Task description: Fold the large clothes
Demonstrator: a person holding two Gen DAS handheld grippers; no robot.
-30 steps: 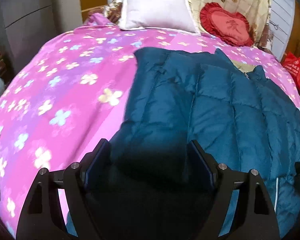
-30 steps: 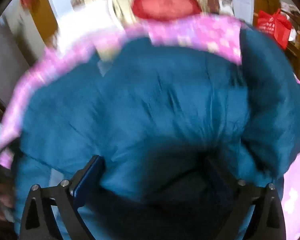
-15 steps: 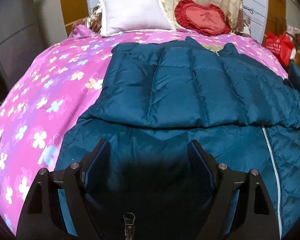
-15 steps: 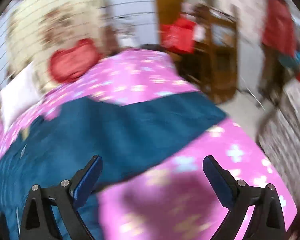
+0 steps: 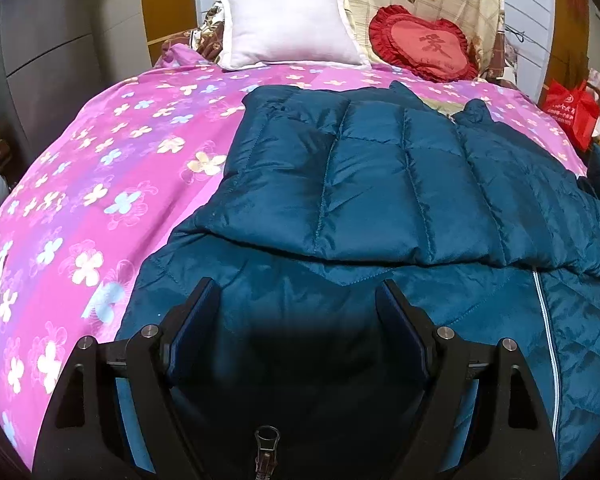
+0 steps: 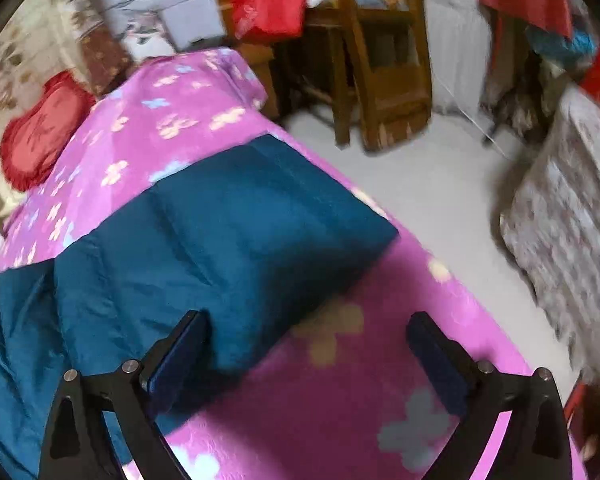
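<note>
Teal coat (image 5: 380, 184) lies on bed (image 5: 100, 184), sleeve folded across. Left tool (image 5: 298, 320) spread wide over near hem, holding nothing. Right tool (image 6: 306, 344) spread, empty, beside far-right sleeve (image 6: 236, 216).

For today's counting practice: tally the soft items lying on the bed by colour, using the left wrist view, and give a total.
White: 1, the pillow
Red: 1, the heart cushion
Teal: 1, the quilted coat
Total: 3
</note>
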